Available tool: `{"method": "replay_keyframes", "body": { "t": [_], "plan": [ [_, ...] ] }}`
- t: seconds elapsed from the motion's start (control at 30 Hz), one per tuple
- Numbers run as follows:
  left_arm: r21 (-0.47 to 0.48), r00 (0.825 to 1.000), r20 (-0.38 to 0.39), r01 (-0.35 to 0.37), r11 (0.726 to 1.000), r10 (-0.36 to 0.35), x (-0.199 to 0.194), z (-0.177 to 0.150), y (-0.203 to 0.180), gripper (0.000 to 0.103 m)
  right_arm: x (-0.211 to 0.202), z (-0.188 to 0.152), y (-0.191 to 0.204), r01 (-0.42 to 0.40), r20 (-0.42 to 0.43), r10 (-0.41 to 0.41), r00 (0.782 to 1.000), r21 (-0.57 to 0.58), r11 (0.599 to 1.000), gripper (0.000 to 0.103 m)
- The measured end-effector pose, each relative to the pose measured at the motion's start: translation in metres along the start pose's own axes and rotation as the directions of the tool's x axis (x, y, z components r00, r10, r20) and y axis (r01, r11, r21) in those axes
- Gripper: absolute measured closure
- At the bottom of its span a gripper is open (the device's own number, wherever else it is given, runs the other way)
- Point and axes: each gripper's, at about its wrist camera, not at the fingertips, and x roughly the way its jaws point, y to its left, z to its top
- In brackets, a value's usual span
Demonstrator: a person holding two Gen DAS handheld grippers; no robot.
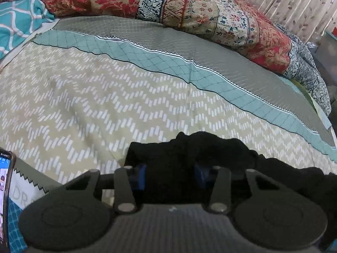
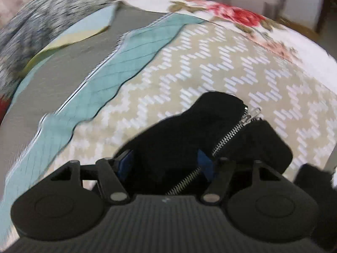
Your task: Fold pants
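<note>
Pants (image 1: 189,151) are a black bunched heap on the bed, right at the near edge of the bedspread (image 1: 105,97), spilling off to the right of frame.

Left wrist view: left claw (image 1: 169,175) sits over the heap with black cloth filling the gap between its blue pads (image 1: 142,176). Jaws stand part-way apart. Can't tell if the pads actually press the fabric or just straddle it; all black on black. Phone (image 1: 5,196) lies at the left edge, clear of the cloth. Piled quilts (image 1: 210,16) at the back are well apart.

Right wrist view: blurred. Right claw (image 2: 166,166) is over the fly end; the open zipper (image 2: 231,130) runs diagonally from the slider down past the right-hand pad (image 2: 205,164) and under the body of the tool. Cloth is between the pads here too, jaws part-way apart; grip not confirmable.

Step in hand, as I read it: get a hold on both sides of the waist so the heap can be lifted and shaken flat.

To do it well:
- Pinch the waistband hem, not a loose fold mid-heap, or it unrolls on the lift.
- Right side: keep the zipper teeth off the pad; metal slips and the bite lands uneven.
- Take one layer stack per claw, same height both sides.
- Close fully before lifting, then spread the hands apart over the open bedspread.
</note>
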Motion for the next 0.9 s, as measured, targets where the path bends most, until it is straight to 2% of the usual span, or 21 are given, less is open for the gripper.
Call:
{"method": "replay_keyframes", "body": {
  "t": [0.03,0.07,0.13,0.17,0.2,0.23,0.27,0.3,0.33,0.37,0.4,0.43,0.47,0.5,0.57,0.6,0.63,0.73,0.8,0.9],
  "plan": [
    [-0.001,1.000,0.005,-0.004,1.000,0.004,-0.001,0.001,0.000,0.071,0.001,0.002,0.006,0.013,0.029,-0.012,1.000,-0.024,1.000,0.089],
    [-0.008,1.000,0.005,-0.003,1.000,0.003,-0.002,0.001,0.002,0.084,0.003,0.006,0.013,0.031,0.031,-0.030,0.999,-0.051,0.998,0.094],
    [-0.033,1.000,0.011,0.013,0.999,-0.013,-0.006,0.004,0.006,0.085,-0.004,0.014,0.013,-0.008,0.056,0.009,0.998,-0.010,1.000,0.096],
    [-0.053,0.999,0.027,0.027,0.998,-0.026,-0.011,0.006,0.009,0.086,-0.015,0.018,0.011,-0.059,0.089,0.056,0.994,0.022,0.998,0.096],
    [-0.069,0.999,0.040,0.038,0.997,-0.035,-0.015,0.009,0.011,0.086,-0.030,0.025,0.007,-0.144,0.140,0.134,0.981,0.062,0.988,0.096],
    [-0.082,0.998,0.049,0.047,0.996,-0.044,-0.019,0.011,0.013,0.086,-0.047,0.028,0.001,-0.228,0.187,0.207,0.960,0.097,0.969,0.096],
    [-0.097,0.997,0.061,0.062,0.993,-0.056,-0.023,0.012,0.016,0.086,-0.061,0.036,-0.005,-0.323,0.237,0.287,0.928,0.128,0.938,0.096],
    [-0.113,0.995,0.071,0.081,0.990,-0.073,-0.027,0.013,0.018,0.086,-0.078,0.041,-0.015,-0.415,0.289,0.363,0.886,0.146,0.898,0.096],
    [-0.126,0.993,0.078,0.101,0.987,-0.091,-0.030,0.013,0.020,0.086,-0.094,0.044,-0.026,-0.499,0.343,0.429,0.835,0.149,0.854,0.096],
    [-0.131,0.992,0.078,0.112,0.985,-0.103,-0.032,0.013,0.020,0.086,-0.106,0.044,-0.036,-0.546,0.382,0.463,0.800,0.144,0.825,0.096],
    [-0.135,0.991,0.075,0.120,0.984,-0.110,-0.032,0.012,0.020,0.086,-0.114,0.041,-0.050,-0.574,0.415,0.479,0.774,0.139,0.807,0.096],
    [-0.132,0.992,0.069,0.115,0.985,-0.106,-0.029,0.009,0.019,0.086,-0.115,0.038,-0.062,-0.582,0.432,0.480,0.764,0.138,0.802,0.096],
    [-0.127,0.993,0.064,0.105,0.986,-0.098,-0.028,0.006,0.018,0.086,-0.113,0.031,-0.073,-0.570,0.439,0.465,0.769,0.141,0.809,0.095],
    [-0.120,0.995,0.056,0.090,0.989,-0.084,-0.024,0.004,0.017,0.086,-0.108,0.023,-0.087,-0.520,0.437,0.414,0.798,0.152,0.841,0.093],
    [-0.128,0.996,0.029,0.087,0.988,-0.084,-0.018,0.000,0.019,0.086,-0.087,0.010,-0.112,-0.342,0.376,0.248,0.893,0.205,0.917,0.075],
    [-0.139,0.995,0.011,0.098,0.985,-0.097,-0.015,-0.002,0.021,0.086,-0.075,0.003,-0.124,-0.238,0.325,0.151,0.934,0.246,0.940,0.065],
    [-0.141,0.995,0.003,0.102,0.985,-0.102,-0.014,-0.003,0.021,0.086,-0.065,-0.005,-0.139,-0.159,0.284,0.076,0.956,0.282,0.946,0.065],
    [-0.124,0.996,0.004,0.094,0.988,-0.094,-0.015,-0.005,0.019,0.086,-0.061,-0.020,-0.153,-0.144,0.288,0.060,0.956,0.280,0.949,0.065],
    [-0.123,0.996,0.007,0.093,0.988,-0.093,-0.015,-0.003,0.018,0.086,-0.065,-0.017,-0.138,-0.145,0.298,0.079,0.951,0.207,0.968,0.065],
    [-0.121,0.997,0.009,0.083,0.989,-0.082,-0.014,-0.002,0.017,0.086,-0.081,-0.011,-0.095,-0.197,0.321,0.171,0.932,0.050,0.979,0.064]
  ]
}}
